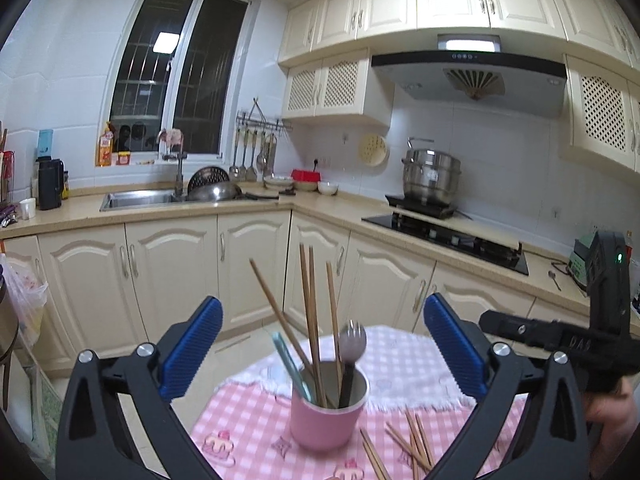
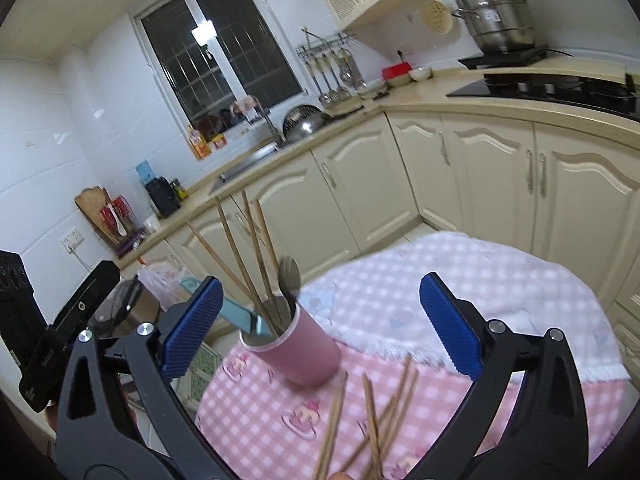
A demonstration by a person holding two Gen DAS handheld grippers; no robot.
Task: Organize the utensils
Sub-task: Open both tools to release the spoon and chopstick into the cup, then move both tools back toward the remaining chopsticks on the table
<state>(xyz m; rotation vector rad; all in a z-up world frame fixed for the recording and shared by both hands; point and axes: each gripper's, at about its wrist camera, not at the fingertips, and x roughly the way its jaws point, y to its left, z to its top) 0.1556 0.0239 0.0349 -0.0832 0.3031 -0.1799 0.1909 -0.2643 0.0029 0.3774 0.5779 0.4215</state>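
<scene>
A pink cup (image 1: 326, 408) stands upright on a table covered by a pink checked cloth (image 1: 244, 412), with a white-and-pink towel (image 1: 404, 364) lying just behind it. Inside the cup stand several wooden chopsticks (image 1: 310, 308), leaning at different angles, together with a dark-handled fork (image 1: 352, 344) and a pale blue utensil (image 1: 286, 360). More chopsticks (image 1: 412, 446) lie loose and crossed on the cloth just beside the cup, on its right in the left wrist view and nearest the lens in the right wrist view (image 2: 372, 420). The left gripper (image 1: 324, 344) hangs in front of the cup with its blue pads (image 1: 192, 350) spread wide to either side of it, touching nothing. The right gripper (image 2: 320, 324) also stands with its jaws wide apart and empty; the cup (image 2: 294, 354) sits between and beyond its pads (image 2: 450, 326), nearer the left one, and looks tilted in this view, though the fisheye lens may account for that. The right gripper's black body (image 1: 560, 336) shows at the right edge of the left wrist view, with part of a hand (image 1: 612, 412) below it. Behind the table runs a cream kitchen counter (image 1: 200, 210) with a sink (image 1: 140, 199), a stove (image 1: 448, 232) and a steel pot (image 1: 431, 176).
</scene>
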